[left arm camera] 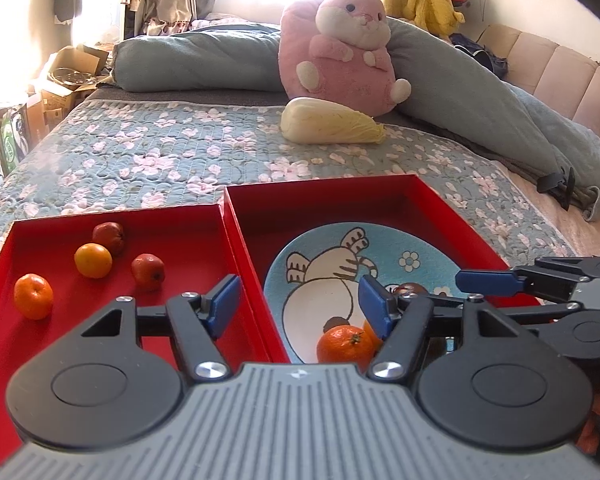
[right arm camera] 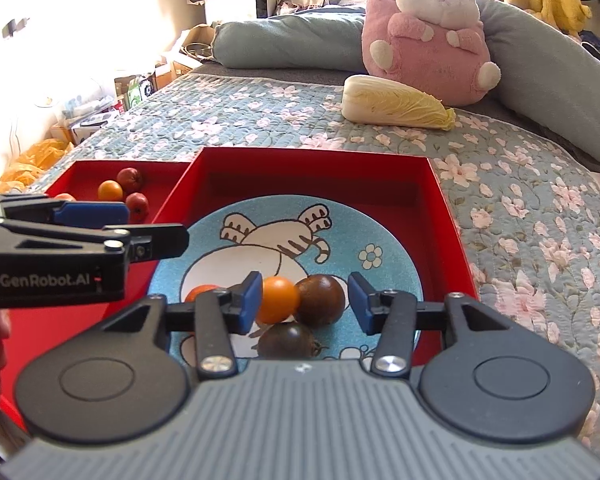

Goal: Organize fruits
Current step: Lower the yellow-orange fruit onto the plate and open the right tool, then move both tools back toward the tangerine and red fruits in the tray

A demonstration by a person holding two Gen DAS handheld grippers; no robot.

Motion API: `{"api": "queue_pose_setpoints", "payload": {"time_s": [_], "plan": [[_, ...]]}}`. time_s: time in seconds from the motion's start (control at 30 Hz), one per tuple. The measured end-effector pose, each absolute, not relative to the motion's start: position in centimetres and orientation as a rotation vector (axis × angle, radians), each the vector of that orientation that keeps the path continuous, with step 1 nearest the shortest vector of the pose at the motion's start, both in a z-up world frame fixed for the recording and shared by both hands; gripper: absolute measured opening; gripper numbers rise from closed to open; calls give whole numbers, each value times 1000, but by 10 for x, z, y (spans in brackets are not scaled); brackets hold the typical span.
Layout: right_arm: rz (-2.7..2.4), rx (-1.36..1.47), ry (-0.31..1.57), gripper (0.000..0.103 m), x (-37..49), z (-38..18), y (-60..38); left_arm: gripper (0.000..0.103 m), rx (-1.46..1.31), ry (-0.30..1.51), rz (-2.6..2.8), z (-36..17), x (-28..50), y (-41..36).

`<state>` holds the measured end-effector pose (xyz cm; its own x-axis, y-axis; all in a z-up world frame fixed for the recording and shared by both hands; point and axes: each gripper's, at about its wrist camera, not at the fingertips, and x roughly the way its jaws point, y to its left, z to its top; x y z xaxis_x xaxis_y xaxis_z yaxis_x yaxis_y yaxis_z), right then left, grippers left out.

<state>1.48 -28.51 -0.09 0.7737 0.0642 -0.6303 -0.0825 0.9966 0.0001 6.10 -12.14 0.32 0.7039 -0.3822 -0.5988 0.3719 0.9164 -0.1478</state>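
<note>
Two red trays lie side by side on the bed. The left tray (left arm camera: 188,248) holds two orange fruits (left arm camera: 33,296) and two red fruits (left arm camera: 148,272). The right tray (right arm camera: 312,157) holds a blue cat plate (right arm camera: 380,232). My right gripper (right arm camera: 305,302) is open low over the plate, with an orange fruit (right arm camera: 278,299) and a dark brown fruit (right arm camera: 320,300) between its pads; a gap shows beside the brown one. Another dark fruit (right arm camera: 290,340) lies nearer. My left gripper (left arm camera: 300,306) is open above the wall between the trays, holding nothing, with a tangerine (left arm camera: 345,344) just below it.
A napa cabbage (left arm camera: 332,122) and a pink plush toy (left arm camera: 340,52) sit on the floral quilt (left arm camera: 160,152) behind the trays. A rolled grey-blue duvet (left arm camera: 480,92) runs along the back and right. Cardboard boxes (left arm camera: 60,88) stand beyond the bed's left edge.
</note>
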Motion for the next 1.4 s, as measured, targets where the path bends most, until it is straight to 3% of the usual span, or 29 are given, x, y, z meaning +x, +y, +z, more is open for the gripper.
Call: {"api": "queue_pose_setpoints", "payload": {"time_s": [0.77,1.4], "plan": [[166,-74,663,50,1,13,-243,71,-38,665,-319,10,47,-75],[363,-158,614,50,28,17,-160,71,-116,707,-99,-3,60,14]]}}
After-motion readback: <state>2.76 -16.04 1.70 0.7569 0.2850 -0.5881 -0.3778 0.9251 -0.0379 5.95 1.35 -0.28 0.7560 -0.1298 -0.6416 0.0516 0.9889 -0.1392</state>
